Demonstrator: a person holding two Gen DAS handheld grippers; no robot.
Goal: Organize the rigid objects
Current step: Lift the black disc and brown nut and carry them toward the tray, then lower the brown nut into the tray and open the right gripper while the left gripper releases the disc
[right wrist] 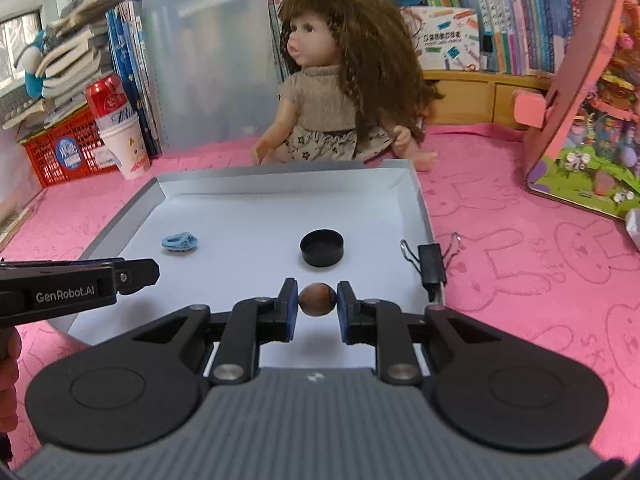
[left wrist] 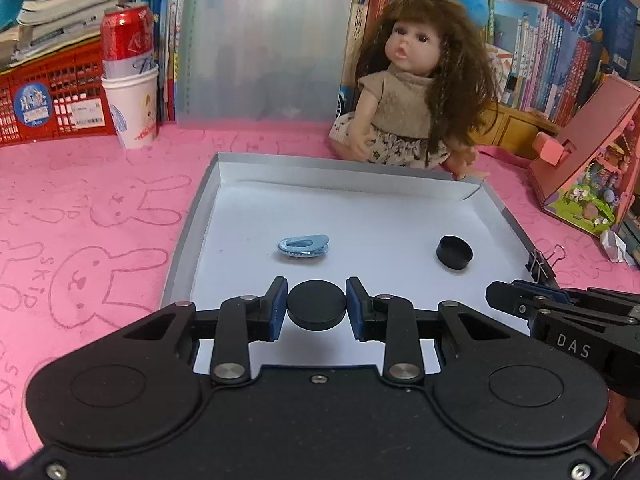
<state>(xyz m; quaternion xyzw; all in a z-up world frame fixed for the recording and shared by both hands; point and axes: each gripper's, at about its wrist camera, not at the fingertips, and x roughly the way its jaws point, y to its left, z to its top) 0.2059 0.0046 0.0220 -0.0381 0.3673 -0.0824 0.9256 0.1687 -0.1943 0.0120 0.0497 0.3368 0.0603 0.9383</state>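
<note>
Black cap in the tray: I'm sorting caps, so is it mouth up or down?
Mouth up: the black cap shows its hollow interior in the right wrist view.

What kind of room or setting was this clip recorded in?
Probably a child's room or home study corner: a long-haired baby doll in a beige dress, rows of colourful upright books, and a pink bunny-print table cover.
</note>
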